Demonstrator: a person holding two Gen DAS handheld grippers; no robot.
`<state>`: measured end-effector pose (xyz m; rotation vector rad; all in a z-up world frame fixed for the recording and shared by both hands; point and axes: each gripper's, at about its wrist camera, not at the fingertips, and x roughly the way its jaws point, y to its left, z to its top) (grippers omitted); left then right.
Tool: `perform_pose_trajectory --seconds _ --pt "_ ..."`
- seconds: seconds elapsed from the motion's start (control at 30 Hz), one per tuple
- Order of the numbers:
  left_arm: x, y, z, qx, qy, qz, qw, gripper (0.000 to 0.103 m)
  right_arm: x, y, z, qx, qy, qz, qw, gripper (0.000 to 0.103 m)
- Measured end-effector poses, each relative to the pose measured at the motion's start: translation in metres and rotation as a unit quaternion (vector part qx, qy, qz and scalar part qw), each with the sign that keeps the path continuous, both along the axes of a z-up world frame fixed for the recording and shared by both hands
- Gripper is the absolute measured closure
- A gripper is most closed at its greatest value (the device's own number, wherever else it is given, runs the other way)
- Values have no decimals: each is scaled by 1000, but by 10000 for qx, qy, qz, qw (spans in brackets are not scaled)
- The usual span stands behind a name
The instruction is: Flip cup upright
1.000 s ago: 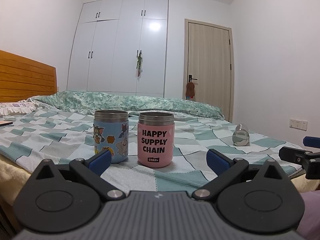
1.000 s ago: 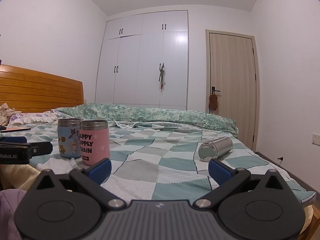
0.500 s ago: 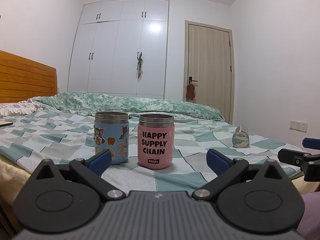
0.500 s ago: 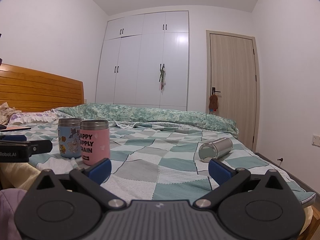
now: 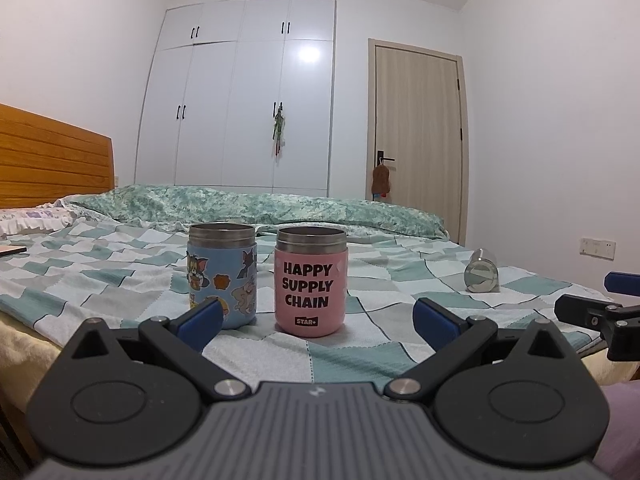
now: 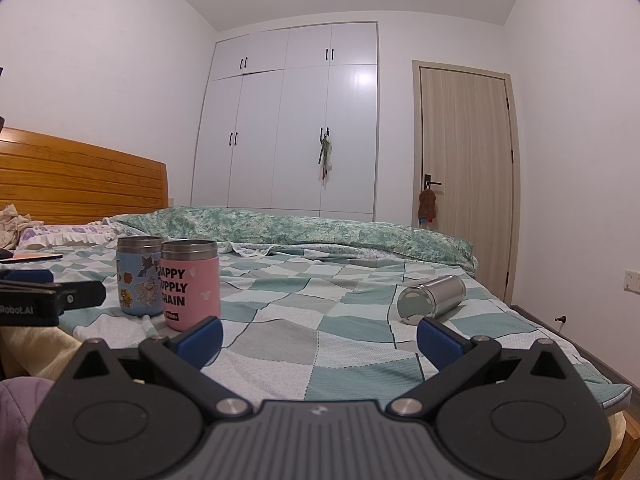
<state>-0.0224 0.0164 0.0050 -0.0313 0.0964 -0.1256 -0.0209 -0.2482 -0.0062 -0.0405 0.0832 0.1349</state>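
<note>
A bare steel cup (image 6: 433,298) lies on its side on the checked bedspread, base toward me; it also shows small at the right in the left wrist view (image 5: 481,276). A pink cup (image 5: 310,281) marked HAPPY SUPPLY CHAIN and a blue cartoon cup (image 5: 222,274) stand upright side by side; both show in the right wrist view, the pink cup (image 6: 190,283) and the blue cup (image 6: 138,275). My left gripper (image 5: 316,318) is open and empty in front of the two upright cups. My right gripper (image 6: 319,336) is open and empty, short of the lying cup.
The bed (image 6: 320,320) has a wooden headboard (image 6: 80,184) at the left and a rolled green quilt (image 6: 300,228) at the back. A white wardrobe (image 6: 296,128) and a door (image 6: 464,176) stand behind. The bed's right edge (image 6: 600,380) drops to the floor.
Both views have shifted very slightly; the cups have not moved and both grippers stay open.
</note>
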Motion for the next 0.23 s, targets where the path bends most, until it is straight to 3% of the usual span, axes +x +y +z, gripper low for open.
perform_pose_trajectory --seconds 0.23 --pt "0 0 0 -21 6 1 10000 0 0 0 0 1 -2 0 10000 0"
